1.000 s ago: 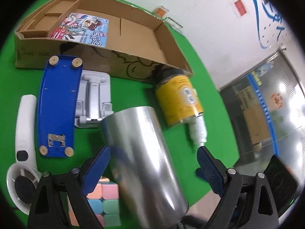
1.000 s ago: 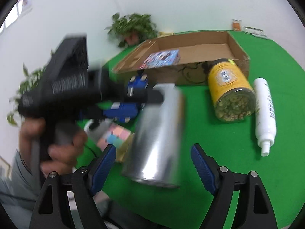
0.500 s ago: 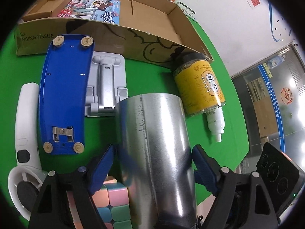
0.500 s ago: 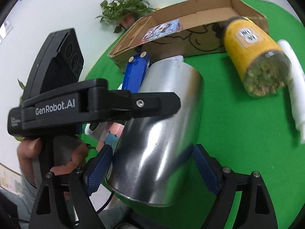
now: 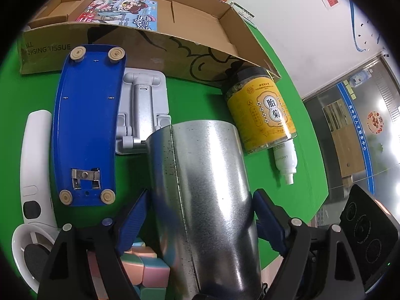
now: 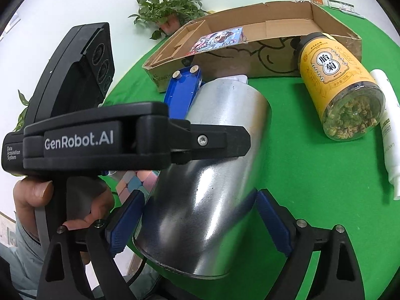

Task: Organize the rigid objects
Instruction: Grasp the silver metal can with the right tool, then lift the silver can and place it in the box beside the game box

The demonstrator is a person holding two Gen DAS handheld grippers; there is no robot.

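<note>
A shiny metal cylinder can (image 5: 200,195) is held above the green table, and both grippers clamp it. My left gripper (image 5: 200,222) is shut on the can, its blue pads against the sides. My right gripper (image 6: 197,225) is shut on the same can (image 6: 212,175) nearer its lower end. The left gripper's black body crosses the right wrist view (image 6: 105,135), held by a hand. An open cardboard box (image 5: 175,20) with a colourful booklet (image 5: 122,12) inside lies at the back.
On the green table lie a blue stapler (image 5: 87,125) upside down, a grey phone stand (image 5: 142,110), a white handheld fan (image 5: 32,175), a pastel cube (image 5: 145,270), a yellow-labelled jar (image 5: 262,110) and a white bottle (image 5: 285,160). Plants (image 6: 167,7) stand behind the box.
Both grippers closed onto the metal can: the right one was still wide open around it a second ago. The can now sits closer to both cameras.
</note>
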